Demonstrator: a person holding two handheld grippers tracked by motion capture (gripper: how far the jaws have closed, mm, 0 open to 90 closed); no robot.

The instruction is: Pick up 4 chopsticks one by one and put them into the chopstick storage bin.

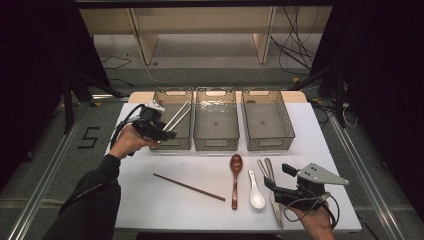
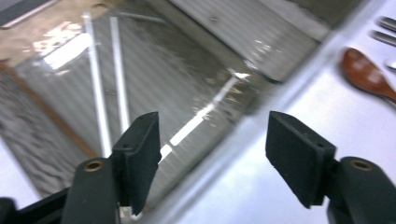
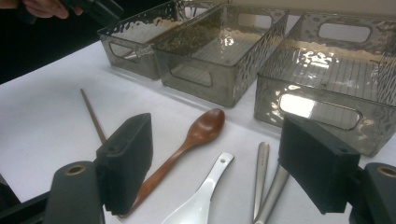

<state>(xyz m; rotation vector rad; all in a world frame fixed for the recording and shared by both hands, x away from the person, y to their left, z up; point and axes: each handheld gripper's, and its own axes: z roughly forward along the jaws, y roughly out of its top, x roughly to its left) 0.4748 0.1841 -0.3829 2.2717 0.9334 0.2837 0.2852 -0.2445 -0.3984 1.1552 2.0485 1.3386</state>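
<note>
Left gripper over the chopstick bin, right gripper idle by the cutlery

The left gripper point(image 1: 162, 134) hovers at the front rim of the left bin point(image 1: 181, 142), jaws spread and empty; two silver chopsticks point(image 1: 177, 117) lie inside that bin. The right gripper point(image 1: 277, 180), jaws apart, holds nothing, just beside the metal cutlery point(image 1: 266, 169). A brown chopstick point(image 1: 189, 187) lies on the table point(image 1: 150, 200).

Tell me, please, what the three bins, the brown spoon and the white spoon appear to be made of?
Bins: likely clear smoky plastic, see-through with a rippled, glossy surface. Brown spoon: probably wood, reddish-brown with a soft sheen. White spoon: ceramic or plastic, plain glossy white; the look cannot settle which.
</note>
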